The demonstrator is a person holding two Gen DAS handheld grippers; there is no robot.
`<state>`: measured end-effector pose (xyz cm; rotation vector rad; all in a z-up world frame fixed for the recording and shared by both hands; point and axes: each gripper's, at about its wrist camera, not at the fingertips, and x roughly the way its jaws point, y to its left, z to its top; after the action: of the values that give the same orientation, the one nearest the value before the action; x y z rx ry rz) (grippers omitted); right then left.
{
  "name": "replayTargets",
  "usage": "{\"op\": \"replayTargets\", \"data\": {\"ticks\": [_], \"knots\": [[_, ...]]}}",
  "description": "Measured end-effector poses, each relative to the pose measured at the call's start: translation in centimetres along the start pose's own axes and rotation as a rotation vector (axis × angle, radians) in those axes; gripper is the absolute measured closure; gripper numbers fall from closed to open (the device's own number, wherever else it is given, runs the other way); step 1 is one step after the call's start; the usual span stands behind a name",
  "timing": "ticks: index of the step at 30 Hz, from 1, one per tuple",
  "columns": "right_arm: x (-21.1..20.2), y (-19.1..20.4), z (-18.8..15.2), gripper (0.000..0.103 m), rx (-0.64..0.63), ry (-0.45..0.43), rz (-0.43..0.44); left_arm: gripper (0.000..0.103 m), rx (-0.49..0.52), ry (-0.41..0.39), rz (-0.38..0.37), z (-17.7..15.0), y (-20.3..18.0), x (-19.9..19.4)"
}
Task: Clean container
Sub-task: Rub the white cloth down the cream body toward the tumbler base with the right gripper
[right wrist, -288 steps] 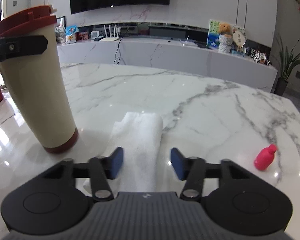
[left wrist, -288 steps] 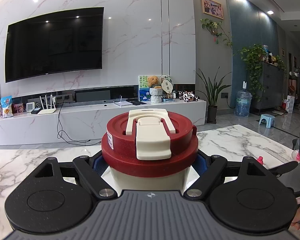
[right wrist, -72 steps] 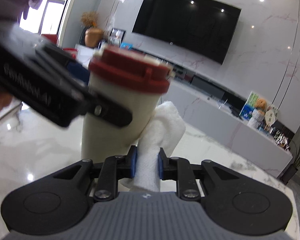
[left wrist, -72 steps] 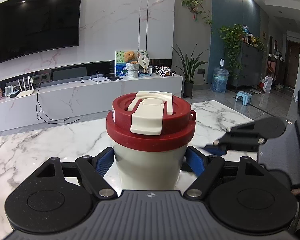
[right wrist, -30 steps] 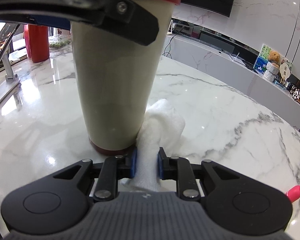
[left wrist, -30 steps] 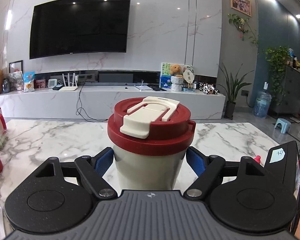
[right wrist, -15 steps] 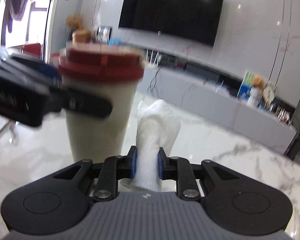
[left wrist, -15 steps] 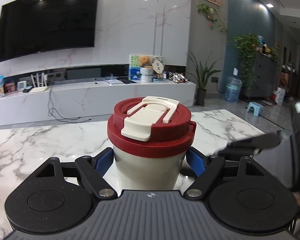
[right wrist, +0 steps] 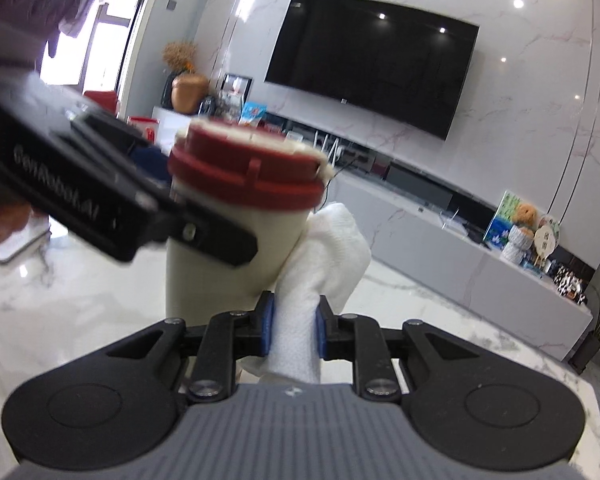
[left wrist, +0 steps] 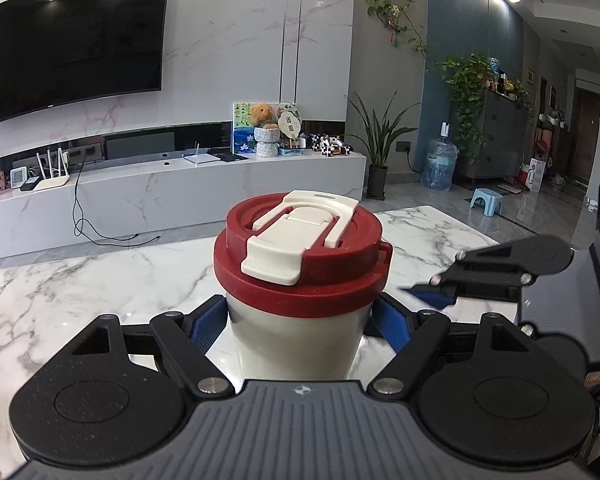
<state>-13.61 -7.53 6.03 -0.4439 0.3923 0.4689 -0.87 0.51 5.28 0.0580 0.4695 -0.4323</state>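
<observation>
A cream tumbler [left wrist: 296,340] with a dark red lid [left wrist: 300,252] and a cream flip tab stands upright between my left gripper's [left wrist: 300,322] blue pads. The left gripper is shut on its body just under the lid. In the right wrist view the tumbler [right wrist: 228,256] is at centre left, with the left gripper [right wrist: 204,236] clamped across it. My right gripper [right wrist: 292,326] is shut on a folded white cloth [right wrist: 324,256]. The cloth's top presses against the tumbler's right side below the lid. The right gripper also shows at the right of the left wrist view [left wrist: 436,292].
A white marble table [left wrist: 60,292] lies under both grippers. Behind it stand a long TV console [left wrist: 160,192] and a wall TV [left wrist: 68,44]. A plant, a water jug and a blue stool [left wrist: 486,200] are on the floor at the right.
The cloth has gone from standing beside the tumbler to pressing on its side just under the lid. The tumbler has turned a little in the left view.
</observation>
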Motion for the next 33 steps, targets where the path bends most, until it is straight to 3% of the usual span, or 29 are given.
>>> {"op": "replayTargets", "data": {"ticks": [17, 25, 29, 33], "knots": [[4.0, 2.3, -2.9, 0.08, -0.047, 0.226, 0.082, 0.025, -0.01, 0.0, 0.0, 0.1, -0.4, 0.1], [5.0, 2.3, -3.3, 0.08, -0.042, 0.255, 0.084, 0.024, -0.013, 0.003, 0.004, 0.3, -0.2, 0.0], [5.2, 1.9, -3.1, 0.074, 0.015, 0.274, 0.092, 0.024, -0.015, 0.005, 0.005, 0.5, 0.0, 0.0], [4.9, 0.8, -2.7, 0.053, 0.115, 0.277, 0.12, 0.024, -0.016, 0.007, 0.005, 0.5, 0.2, 0.0]]}}
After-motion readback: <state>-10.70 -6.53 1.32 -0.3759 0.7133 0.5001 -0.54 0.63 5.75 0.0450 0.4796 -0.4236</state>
